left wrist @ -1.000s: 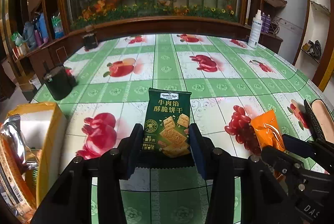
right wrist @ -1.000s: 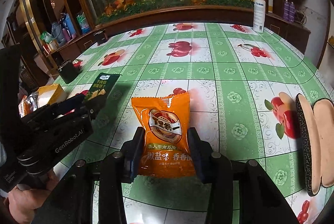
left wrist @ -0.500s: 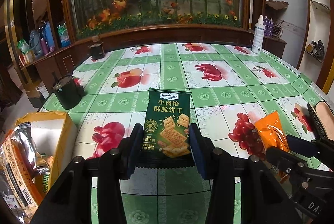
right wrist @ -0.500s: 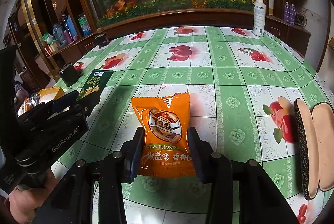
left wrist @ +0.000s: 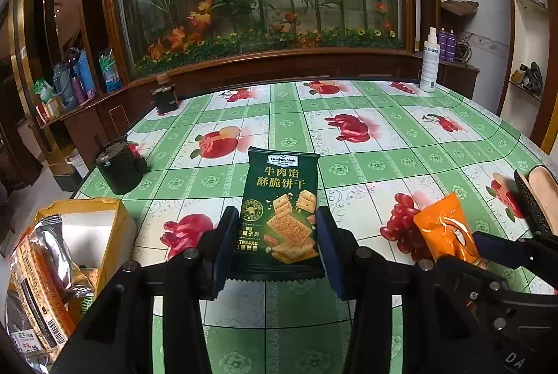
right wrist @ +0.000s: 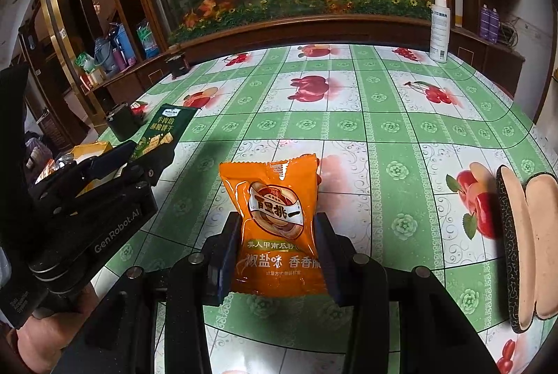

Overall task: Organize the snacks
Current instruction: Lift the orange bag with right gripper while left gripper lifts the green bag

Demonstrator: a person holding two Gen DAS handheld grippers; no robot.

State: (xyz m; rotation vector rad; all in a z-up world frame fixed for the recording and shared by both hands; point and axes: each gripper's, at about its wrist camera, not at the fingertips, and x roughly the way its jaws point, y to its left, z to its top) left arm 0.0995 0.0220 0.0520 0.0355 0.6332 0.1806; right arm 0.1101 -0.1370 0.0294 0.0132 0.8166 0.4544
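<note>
My left gripper (left wrist: 275,246) clenched the green cracker pack (left wrist: 280,210) above the table (left wrist: 383,137) nr its left edge, by the yellow box (left wrist: 87,234), w/ right gripper (right wrist: 275,255) clamped on the orange snack pack (right wrist: 275,220) nr the front edge.

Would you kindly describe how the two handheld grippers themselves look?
Both are matte black frames with silver bolt heads and dark blue pads on the fingers. The left gripper carries white "GenRobot.AI" lettering on its body; the right gripper is built alike. No cables or sleeves show.
</note>
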